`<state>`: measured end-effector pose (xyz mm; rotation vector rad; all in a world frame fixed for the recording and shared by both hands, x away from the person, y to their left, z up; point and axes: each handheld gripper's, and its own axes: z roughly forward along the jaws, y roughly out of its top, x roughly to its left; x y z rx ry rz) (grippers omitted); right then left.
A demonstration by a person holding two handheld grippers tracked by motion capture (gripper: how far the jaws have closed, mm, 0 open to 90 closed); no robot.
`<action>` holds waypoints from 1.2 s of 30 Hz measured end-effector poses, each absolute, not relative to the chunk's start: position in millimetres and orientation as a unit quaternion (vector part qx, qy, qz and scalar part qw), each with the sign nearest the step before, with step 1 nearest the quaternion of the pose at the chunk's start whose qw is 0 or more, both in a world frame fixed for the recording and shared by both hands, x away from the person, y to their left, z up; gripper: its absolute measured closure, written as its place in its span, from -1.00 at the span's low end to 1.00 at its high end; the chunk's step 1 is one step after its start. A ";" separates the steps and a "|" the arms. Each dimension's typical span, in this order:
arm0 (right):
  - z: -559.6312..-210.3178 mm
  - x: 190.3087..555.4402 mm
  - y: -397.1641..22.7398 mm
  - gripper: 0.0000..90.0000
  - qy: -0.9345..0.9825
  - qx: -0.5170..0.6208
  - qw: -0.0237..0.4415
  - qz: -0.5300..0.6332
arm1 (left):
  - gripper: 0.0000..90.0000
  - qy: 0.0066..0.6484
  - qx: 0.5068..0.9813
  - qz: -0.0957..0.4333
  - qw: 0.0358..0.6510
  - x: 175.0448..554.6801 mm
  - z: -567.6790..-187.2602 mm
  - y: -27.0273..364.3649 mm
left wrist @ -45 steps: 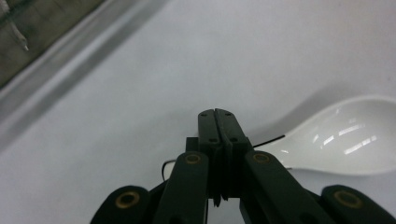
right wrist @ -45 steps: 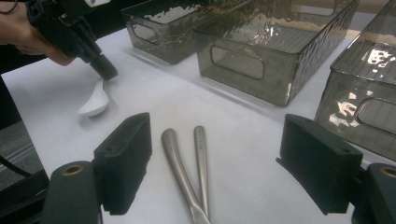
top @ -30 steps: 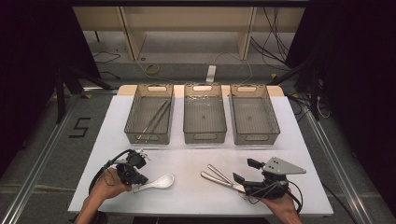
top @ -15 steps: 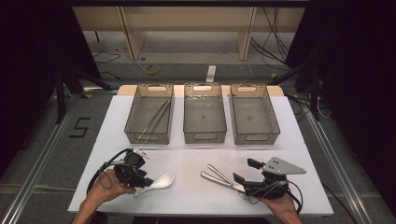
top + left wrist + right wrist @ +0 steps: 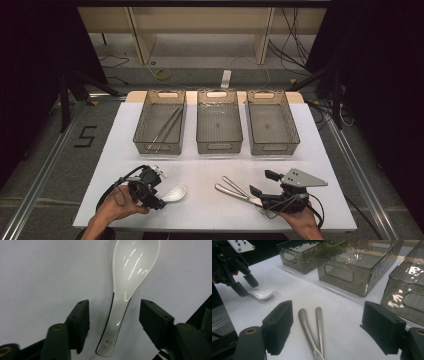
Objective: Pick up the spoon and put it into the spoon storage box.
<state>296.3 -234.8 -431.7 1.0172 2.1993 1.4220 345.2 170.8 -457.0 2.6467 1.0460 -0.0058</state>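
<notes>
White desk under me, my left claw (image 5: 113,322) just opened and easing narrower, spoon (image 5: 127,285) handle lying untouched between its jaws, my right claw (image 5: 325,327) wide around tongs (image 5: 312,332).

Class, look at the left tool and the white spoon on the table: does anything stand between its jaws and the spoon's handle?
Nothing visible does. The left tool is open, jaws either side of the white spoon, whose handle lies untouched between them.

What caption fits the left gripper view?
Open left gripper straddles the handle of a white ceramic soup spoon lying on the white table.
</notes>
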 end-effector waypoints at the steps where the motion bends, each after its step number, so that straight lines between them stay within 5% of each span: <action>1: -431.6 296.2 -234.7 -0.43 0.772 0.357 0.165 0.499 | 0.11 0.362 0.921 -0.002 0.145 344.8 -457.5 170.4; 22: -431.9 296.7 -234.2 -0.43 0.772 0.357 0.164 0.499 | 0.66 0.321 0.940 0.018 0.116 342.6 -461.9 164.5; 36: -432.2 297.0 -234.8 -0.43 0.771 0.359 0.164 0.500 | 0.68 0.338 0.927 0.008 0.161 346.5 -456.2 171.4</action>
